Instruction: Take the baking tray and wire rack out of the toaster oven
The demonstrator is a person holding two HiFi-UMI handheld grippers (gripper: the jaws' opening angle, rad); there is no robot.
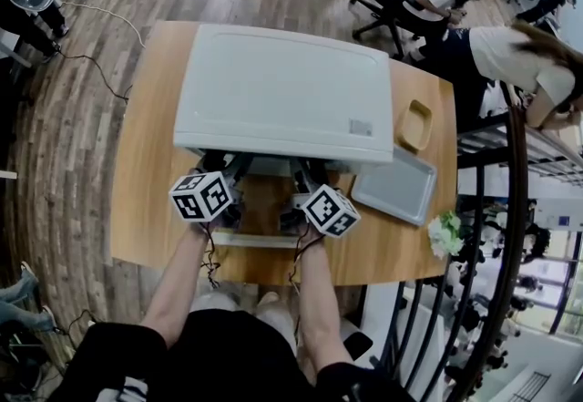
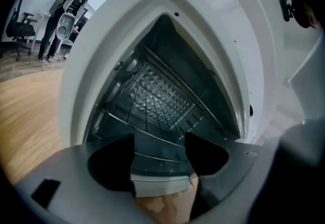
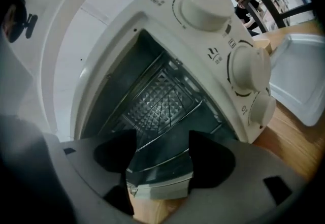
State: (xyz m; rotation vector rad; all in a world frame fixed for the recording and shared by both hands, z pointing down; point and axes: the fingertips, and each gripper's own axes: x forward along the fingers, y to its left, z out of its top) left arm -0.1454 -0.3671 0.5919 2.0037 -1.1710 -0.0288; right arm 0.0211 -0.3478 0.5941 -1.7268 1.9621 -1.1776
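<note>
Your left gripper (image 2: 160, 161) stood open and empty at the toaster oven's (image 1: 282, 90) mouth, the wire rack (image 2: 152, 132) inside. Your right gripper (image 3: 161, 159) gaped likewise. The baking tray (image 1: 393, 185) lay on the table (image 1: 146, 163), at four o'clock from the oven.

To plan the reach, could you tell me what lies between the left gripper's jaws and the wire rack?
Only the oven's lowered door, ahead of the wire rack, as the left gripper view shows.

No wording can be read. On the white metal toaster oven (image 3: 155, 14), small dark symbols (image 3: 215, 54) at about ten o'clock of the round white middle knob (image 3: 249, 68) are too tiny; a grey label (image 1: 362, 128) on its top is blurred.
</note>
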